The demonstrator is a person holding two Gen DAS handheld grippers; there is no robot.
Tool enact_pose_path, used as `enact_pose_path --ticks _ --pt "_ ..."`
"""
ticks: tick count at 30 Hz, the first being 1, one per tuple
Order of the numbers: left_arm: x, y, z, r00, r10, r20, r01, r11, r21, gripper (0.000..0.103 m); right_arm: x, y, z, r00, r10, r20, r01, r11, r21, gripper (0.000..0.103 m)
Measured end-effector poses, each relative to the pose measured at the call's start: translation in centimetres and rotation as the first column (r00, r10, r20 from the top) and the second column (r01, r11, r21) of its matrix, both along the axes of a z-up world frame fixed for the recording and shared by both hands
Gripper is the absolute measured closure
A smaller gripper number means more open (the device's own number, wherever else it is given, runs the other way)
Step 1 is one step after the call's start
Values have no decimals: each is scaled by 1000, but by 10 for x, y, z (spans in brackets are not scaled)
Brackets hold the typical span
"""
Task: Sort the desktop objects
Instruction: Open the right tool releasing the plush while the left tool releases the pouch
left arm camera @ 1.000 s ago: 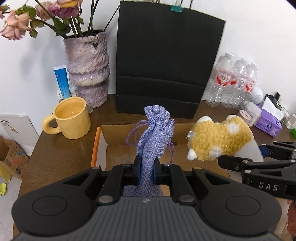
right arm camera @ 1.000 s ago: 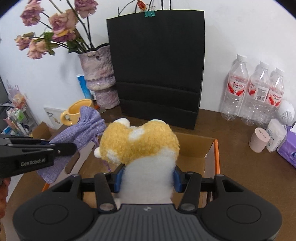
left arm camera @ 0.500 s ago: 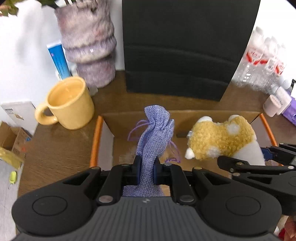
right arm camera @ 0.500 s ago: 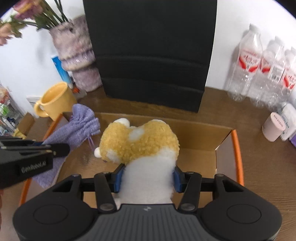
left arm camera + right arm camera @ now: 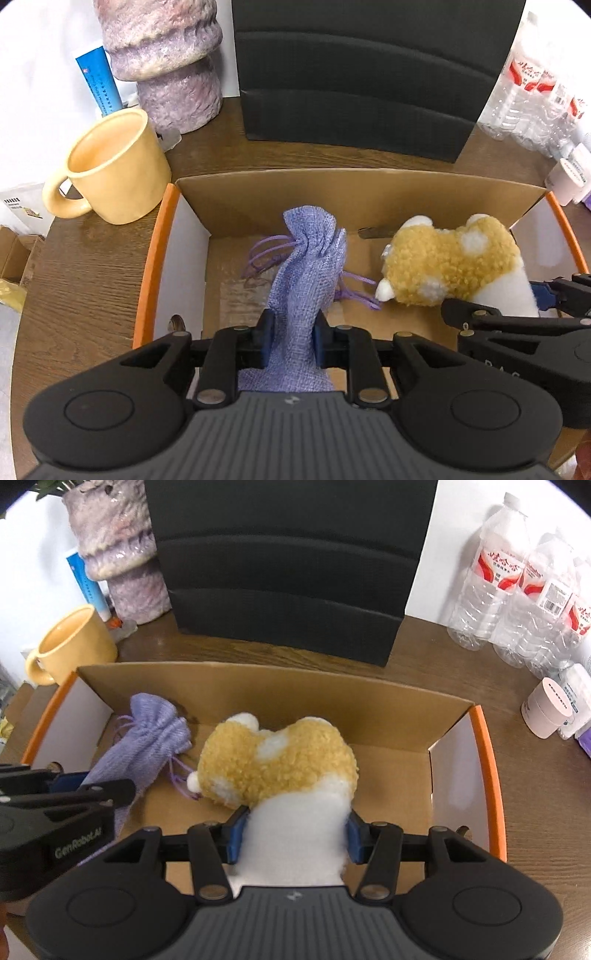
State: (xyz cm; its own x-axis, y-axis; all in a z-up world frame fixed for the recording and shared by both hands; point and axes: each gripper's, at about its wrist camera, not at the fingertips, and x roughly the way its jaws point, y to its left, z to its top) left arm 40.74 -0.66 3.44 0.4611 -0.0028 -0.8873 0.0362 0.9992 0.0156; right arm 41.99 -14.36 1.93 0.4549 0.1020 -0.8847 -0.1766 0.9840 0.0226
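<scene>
Left tool (image 5: 291, 334) jaws opening, right tool (image 5: 293, 836) clamped, both angled down

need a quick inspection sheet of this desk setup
surface: wooden desk, dark brown.
job's things: lilac drawstring pouch and yellow-white plush toy, both lowered into the cardboard box.
clutter: yellow mug, vase, black paper bag, water bottles, pink jar.
grippers: left gripper opening, pouch between its pads; right gripper shut on the plush toy.
cables: nothing seen.
surroundings: white wall.
</scene>
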Motion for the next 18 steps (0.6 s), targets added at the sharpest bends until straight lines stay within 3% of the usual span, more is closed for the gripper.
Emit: enact_pose_path --ticks 2,4,6,12,18 --pt "1 0 0 1000 8 5 -8 1000 -1 79 1 1 -2 1000 0 6 0 1000 -2 52" --pt "1 0 0 1000 4 13 -4 1000 -2 63 1 2 -3 1000 3 5 -3 1000 2 52" --pt "-1 1 1 1000 -7 22 7 1000 -2 51 1 2 -3 1000 5 8 -5 1000 10 43" --pt "-5 7 15 997 13 73 -12 1000 -20 42 -3 -6 10 999 1 50 -3 999 43 25" --pt "-12 13 38 988 44 151 -44 999 -5 15 -8 -16 34 993 -18 112 8 996 88 16"
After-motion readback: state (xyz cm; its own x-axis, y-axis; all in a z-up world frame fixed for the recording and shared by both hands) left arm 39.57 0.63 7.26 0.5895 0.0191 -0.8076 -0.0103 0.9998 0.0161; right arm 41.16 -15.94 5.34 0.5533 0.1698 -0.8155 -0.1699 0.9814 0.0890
